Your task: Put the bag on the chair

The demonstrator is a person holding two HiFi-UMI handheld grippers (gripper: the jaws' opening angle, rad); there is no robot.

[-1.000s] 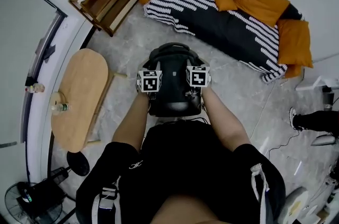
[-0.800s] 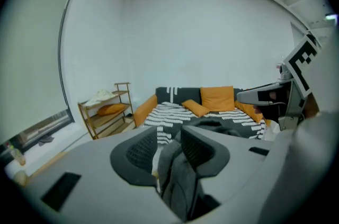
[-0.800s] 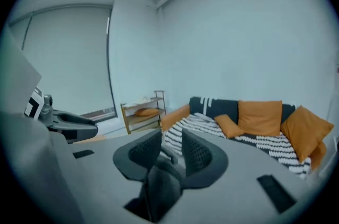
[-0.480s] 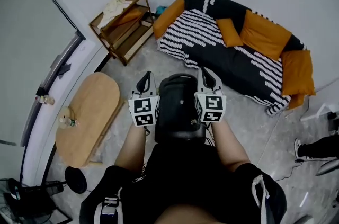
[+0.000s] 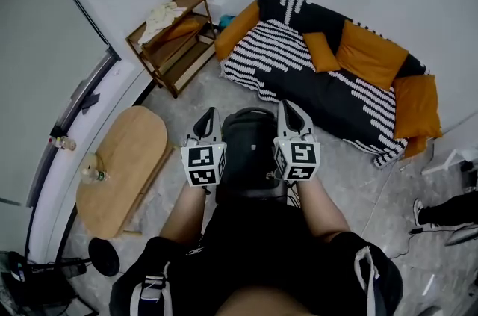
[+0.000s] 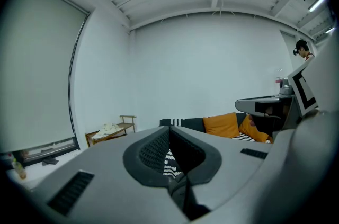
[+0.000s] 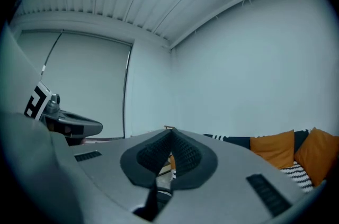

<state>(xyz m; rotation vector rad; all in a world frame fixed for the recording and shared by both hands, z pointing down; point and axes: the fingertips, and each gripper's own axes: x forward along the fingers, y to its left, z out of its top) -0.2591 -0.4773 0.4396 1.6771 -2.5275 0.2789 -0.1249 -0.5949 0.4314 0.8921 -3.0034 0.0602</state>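
The black backpack (image 5: 250, 150) covers whatever it rests on, its near end hidden behind the person's black shirt (image 5: 254, 247); a black shoe (image 5: 441, 212) is cut by the right edge

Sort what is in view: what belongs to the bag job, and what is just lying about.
Belongs to the job:
- black backpack
- left hand-held gripper, shut and empty, beside the backpack
- right hand-held gripper, shut and empty, on the backpack's other side

Just lying about:
- striped sofa with orange cushions
- wooden shelf rack
- oval wooden table
- bottle on that table
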